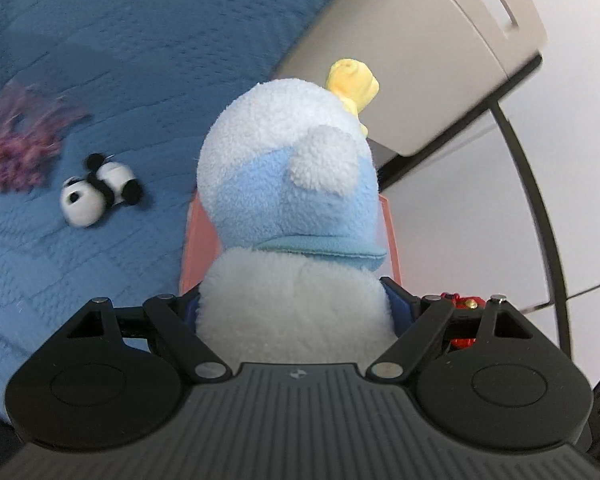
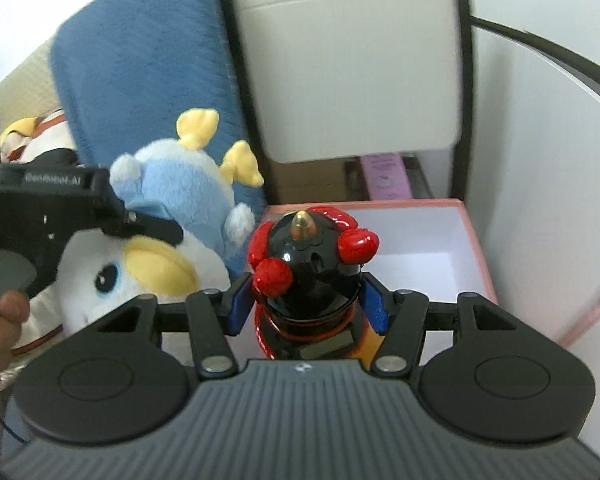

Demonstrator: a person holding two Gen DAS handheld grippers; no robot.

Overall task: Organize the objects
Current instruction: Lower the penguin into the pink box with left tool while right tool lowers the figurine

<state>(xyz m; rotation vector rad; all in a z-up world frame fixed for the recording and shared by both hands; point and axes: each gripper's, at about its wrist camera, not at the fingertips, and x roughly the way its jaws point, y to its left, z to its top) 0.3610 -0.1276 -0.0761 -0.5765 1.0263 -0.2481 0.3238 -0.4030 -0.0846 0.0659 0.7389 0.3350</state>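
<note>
My left gripper (image 1: 296, 308) is shut on a white and light-blue plush penguin (image 1: 292, 184) with yellow feet, held in front of a pink open box (image 1: 198, 240). The penguin also shows in the right wrist view (image 2: 172, 216), with the left gripper (image 2: 112, 232) clamped on it. My right gripper (image 2: 306, 304) is shut on a black toy figure (image 2: 312, 264) with red knobs and a gold spike, held over the front edge of the pink box (image 2: 476, 248), whose white inside is bare.
A small panda plush (image 1: 96, 188) and a purple fuzzy item (image 1: 20, 148) lie on the blue blanket (image 1: 120, 60). A beige cabinet (image 2: 352, 72) stands behind the box, with a purple pack (image 2: 386, 176) below it. A white wall is at the right.
</note>
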